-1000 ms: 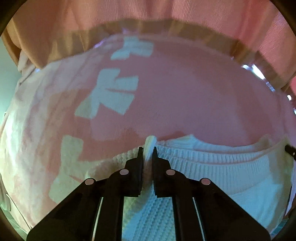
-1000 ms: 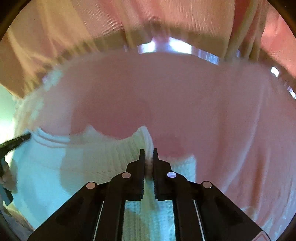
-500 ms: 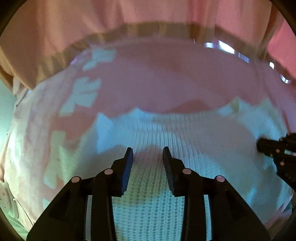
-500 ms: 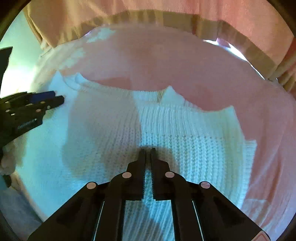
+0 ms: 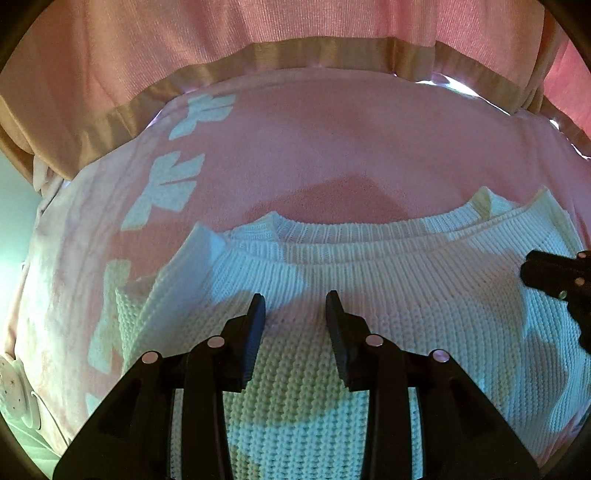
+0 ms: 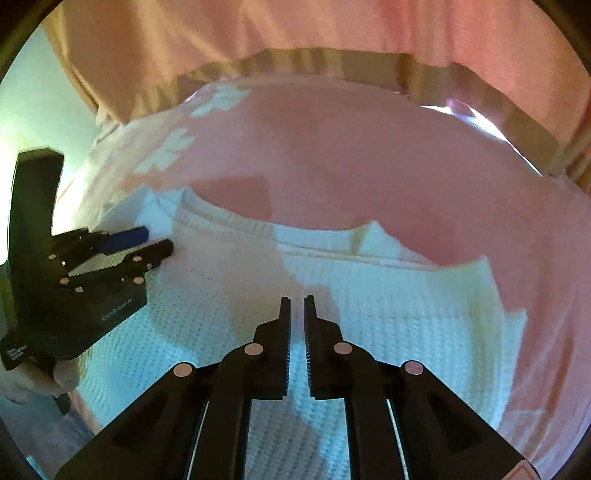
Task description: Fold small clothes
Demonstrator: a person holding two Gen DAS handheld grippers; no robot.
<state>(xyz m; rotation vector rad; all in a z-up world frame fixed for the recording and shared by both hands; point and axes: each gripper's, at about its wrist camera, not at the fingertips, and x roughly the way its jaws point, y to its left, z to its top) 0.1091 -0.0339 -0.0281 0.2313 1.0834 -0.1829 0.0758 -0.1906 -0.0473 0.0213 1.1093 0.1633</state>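
A white knit sweater (image 5: 406, 288) lies folded on a pink blanket (image 5: 314, 147) with its ribbed neckline toward the far side. My left gripper (image 5: 294, 295) hovers over its middle, open, with nothing between the fingers. At the right edge of that view the right gripper (image 5: 532, 271) pokes in over the sweater's right part. In the right wrist view the right gripper (image 6: 297, 299) is shut, with a thin gap and no cloth in it, above the sweater (image 6: 388, 306). The left gripper (image 6: 159, 239) shows at the left, open, near the sweater's left shoulder.
The pink blanket (image 6: 351, 155) carries white bow shapes (image 5: 173, 181) along its left side. Pink cloth with a tan hem (image 5: 295, 29) hangs across the far side. A small white device (image 5: 11, 398) lies at the lower left. A white-gloved hand (image 6: 37, 376) holds the left gripper.
Both grippers held a raised edge of the sweater a second ago. The left one opened and both let go and drew back. The sweater now lies flat and folded.
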